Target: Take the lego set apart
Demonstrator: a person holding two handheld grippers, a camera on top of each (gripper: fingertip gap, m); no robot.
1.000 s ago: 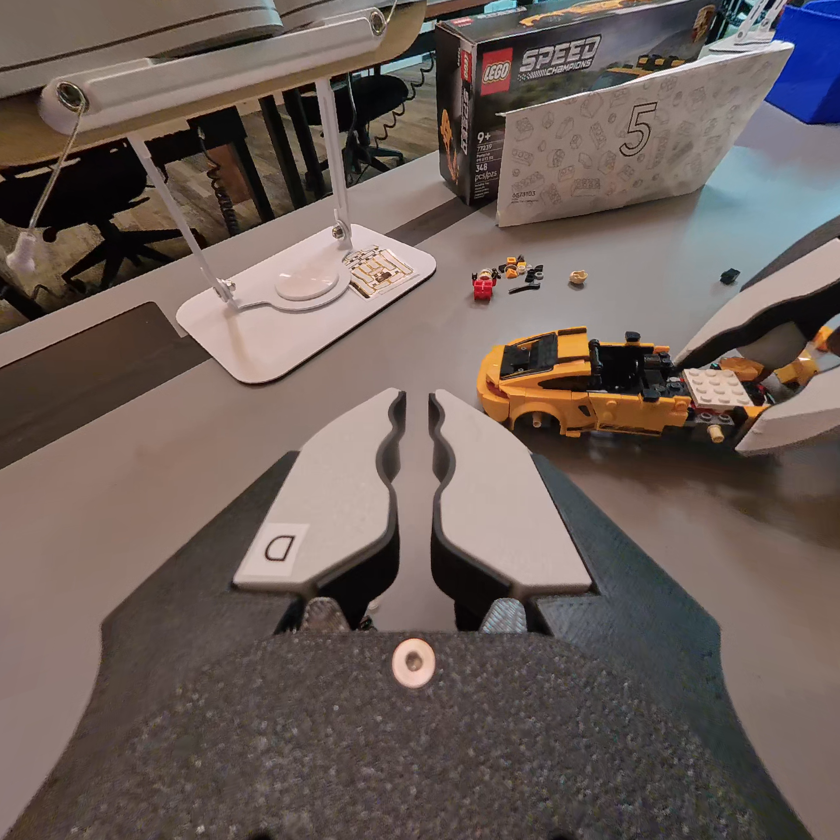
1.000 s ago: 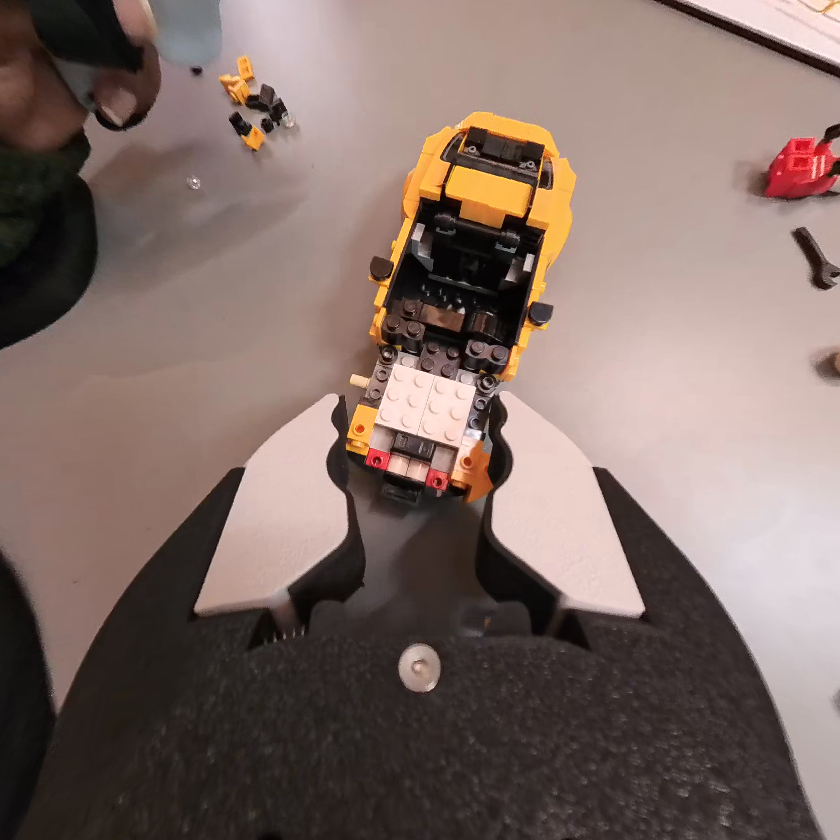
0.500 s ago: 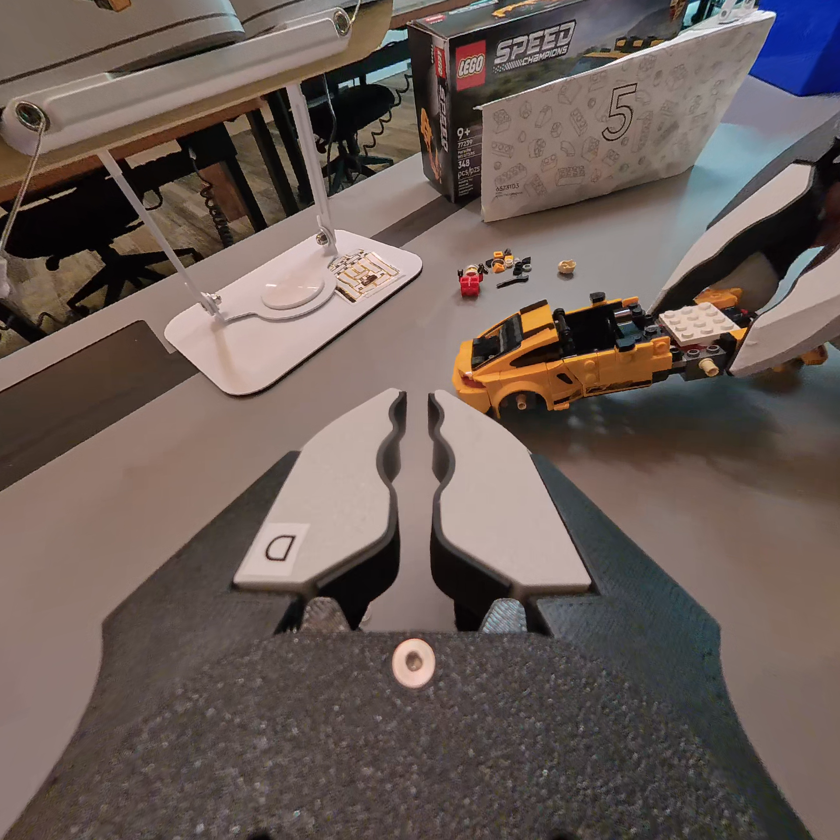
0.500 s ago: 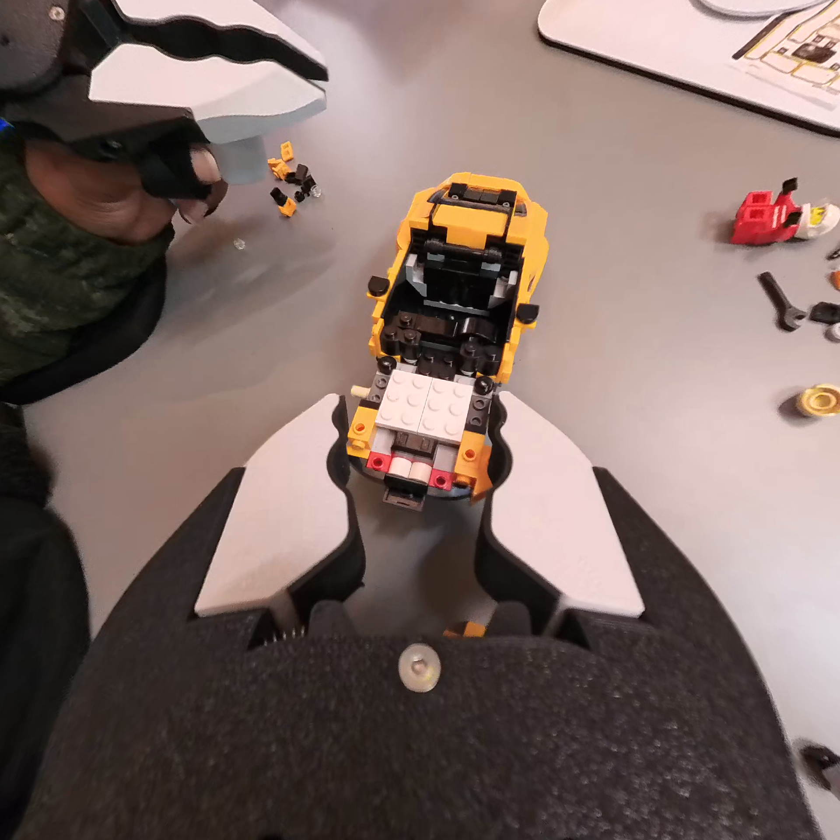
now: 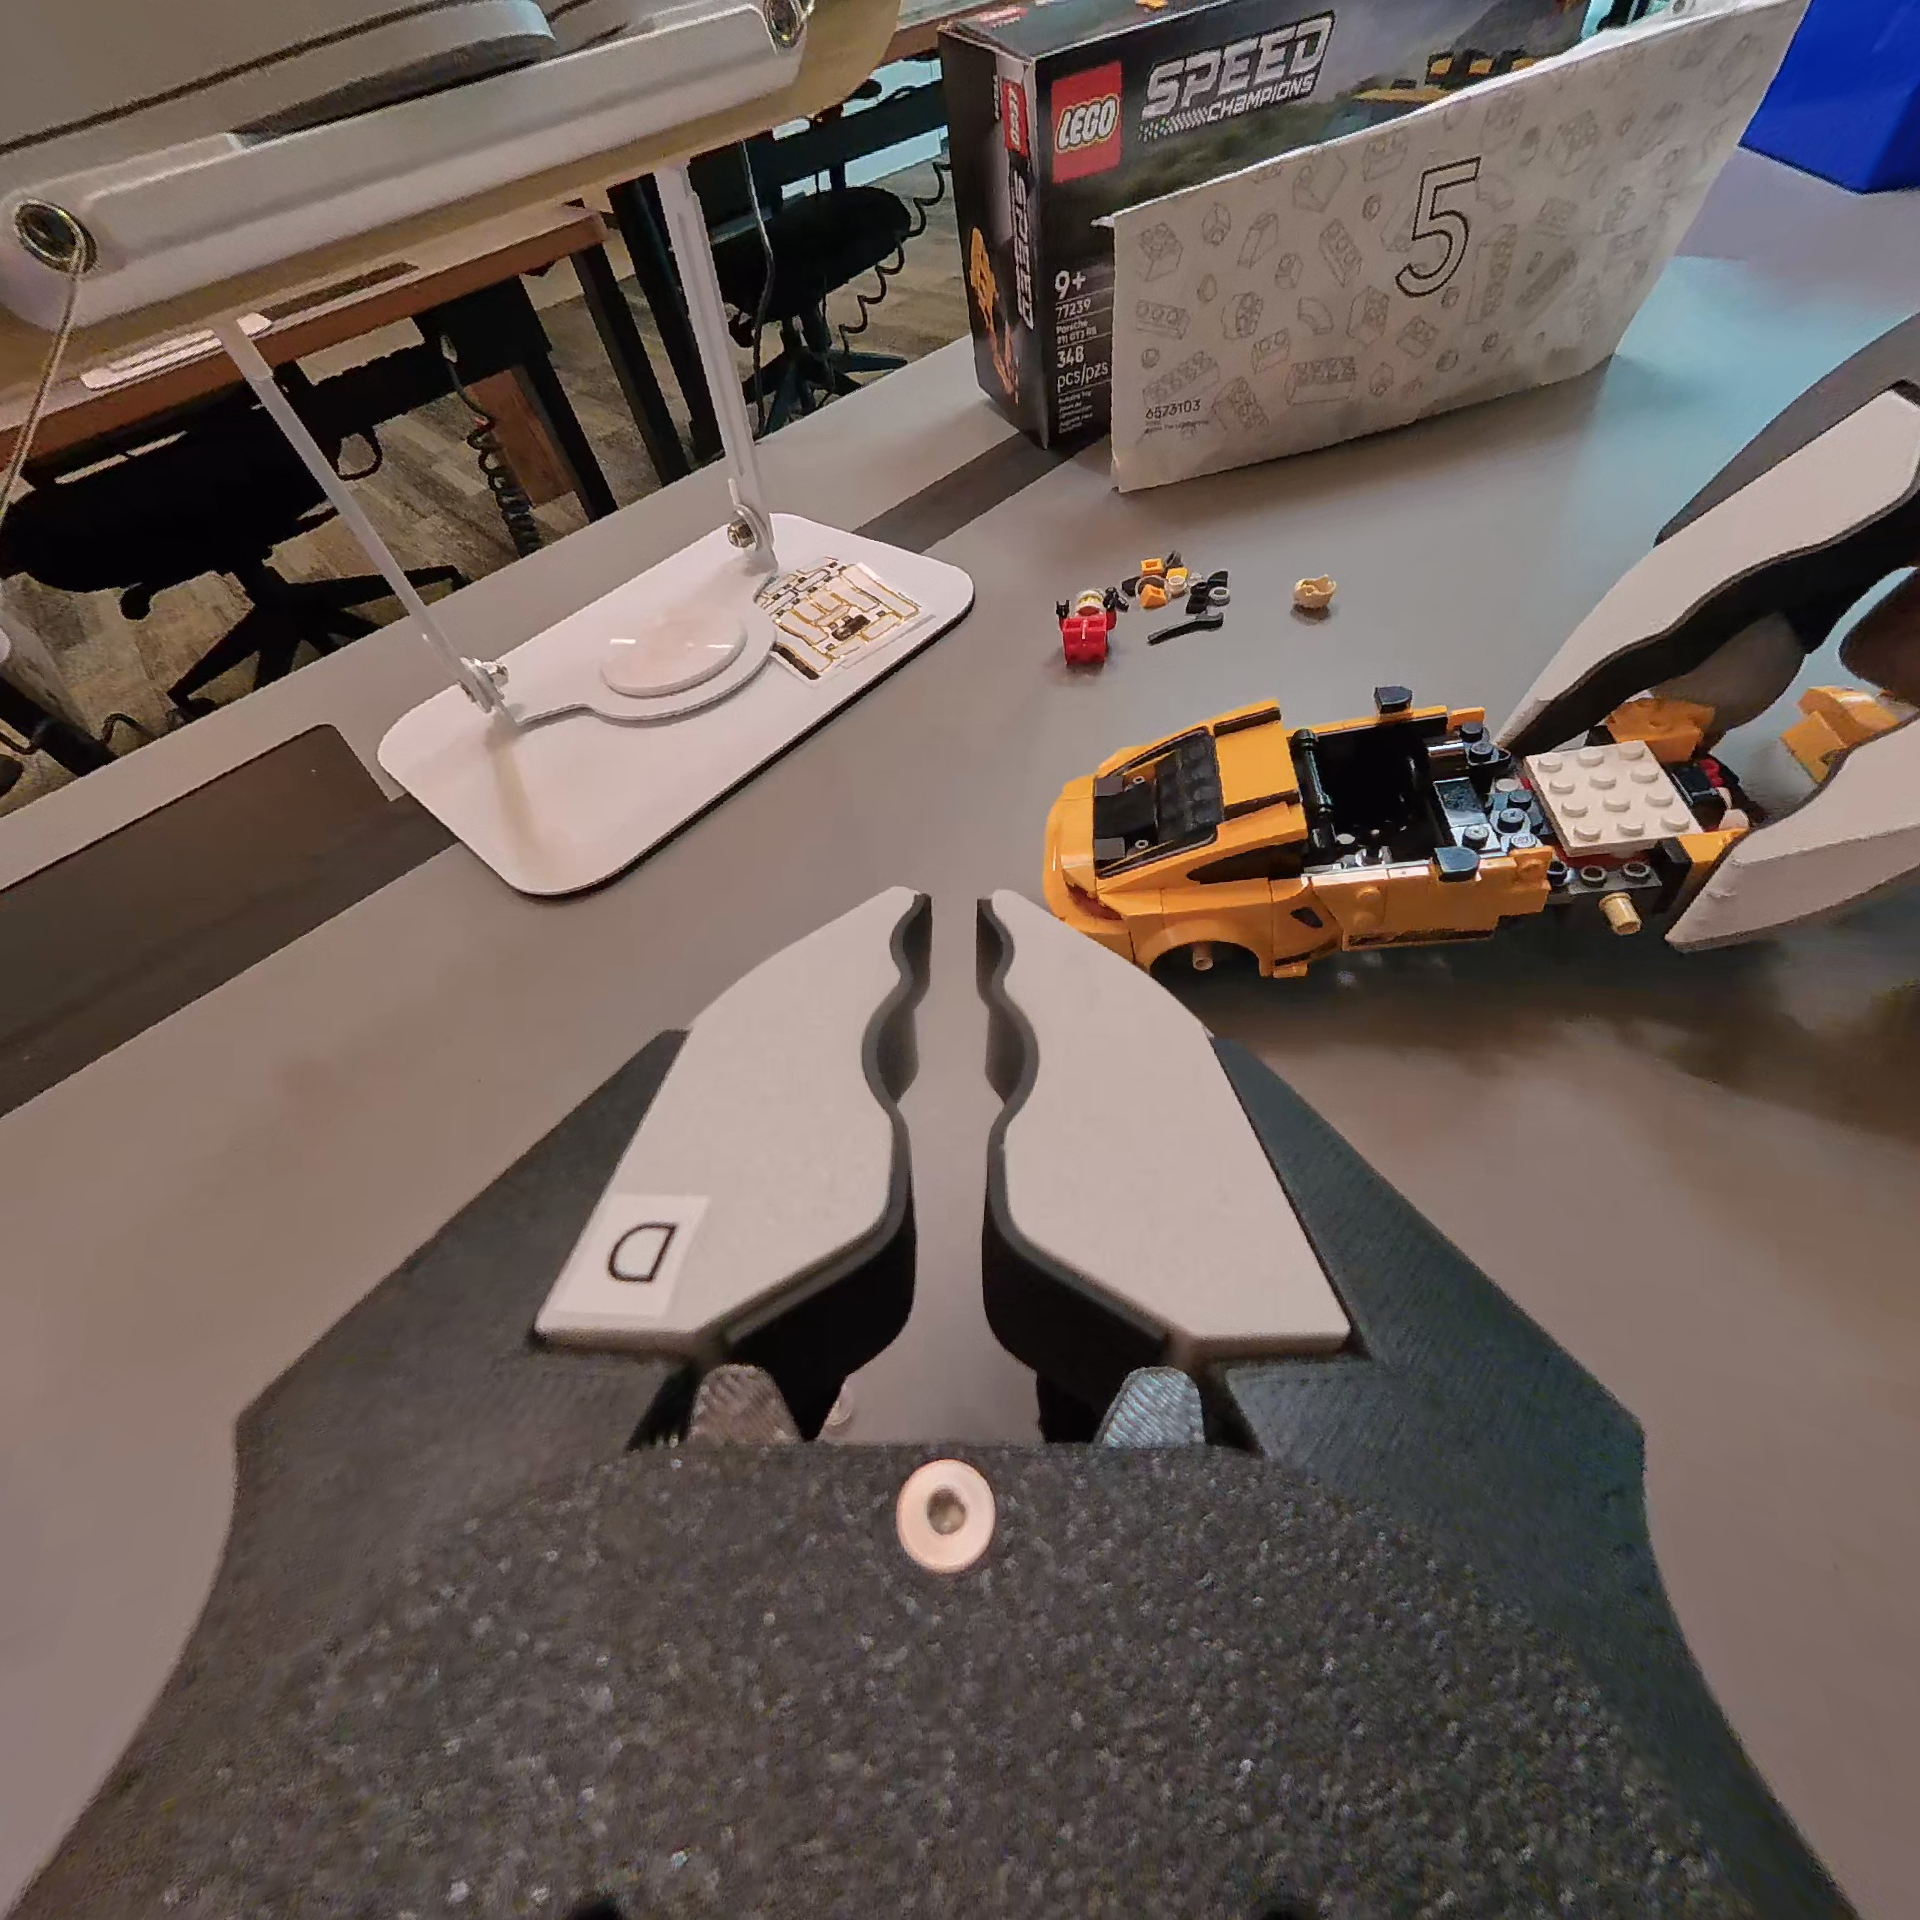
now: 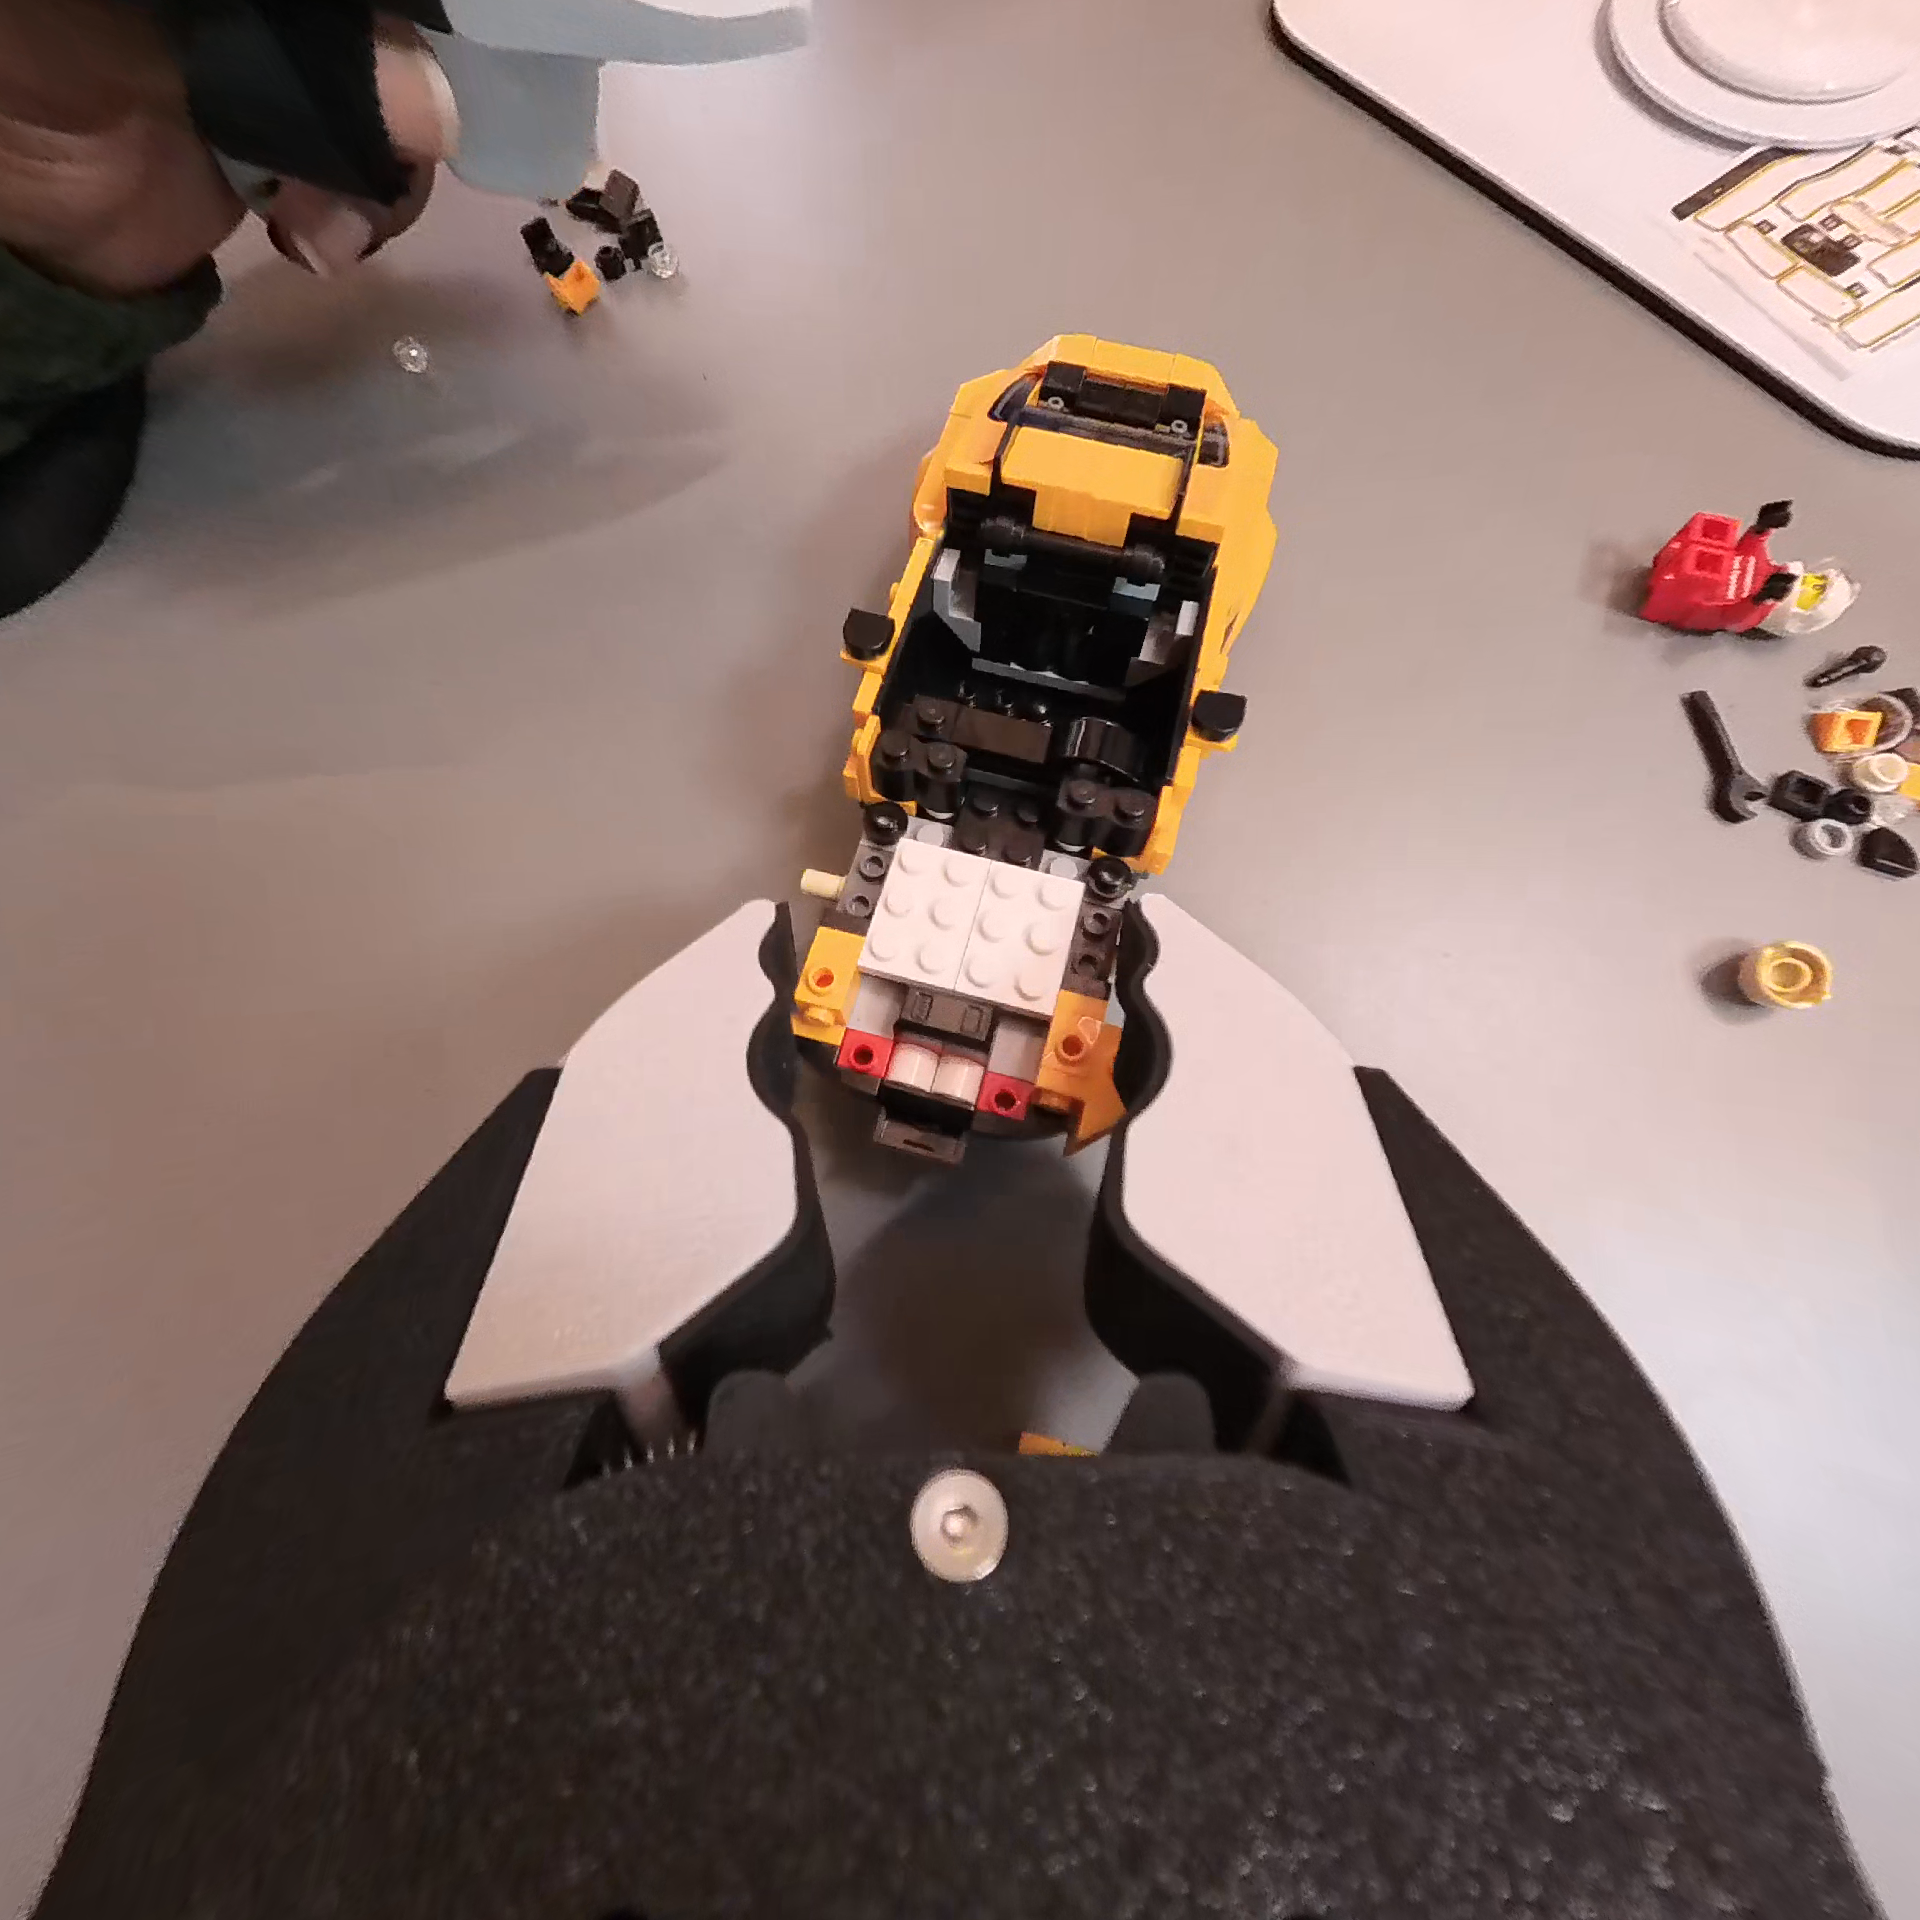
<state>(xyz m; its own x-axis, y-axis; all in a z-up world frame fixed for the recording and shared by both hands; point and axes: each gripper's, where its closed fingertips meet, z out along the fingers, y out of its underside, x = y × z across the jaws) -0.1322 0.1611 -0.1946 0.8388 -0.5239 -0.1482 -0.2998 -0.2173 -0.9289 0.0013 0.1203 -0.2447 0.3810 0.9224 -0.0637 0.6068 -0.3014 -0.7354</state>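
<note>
Writing shows in the left wrist view. At one o'clock, a black box (image 5: 1049, 239) carries a logo and lettering. The white paper bag (image 5: 1403, 260) leaning on it bears a large digit. At six o'clock, a sticker (image 5: 639, 1252) on the left gripper (image 5: 954, 914) bears one letter.

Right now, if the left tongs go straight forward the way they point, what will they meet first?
Probably nothing soon: the nearly closed left tongs aim over bare grey table, between the white lamp base and the yellow lego car. Depth is unclear.
</note>
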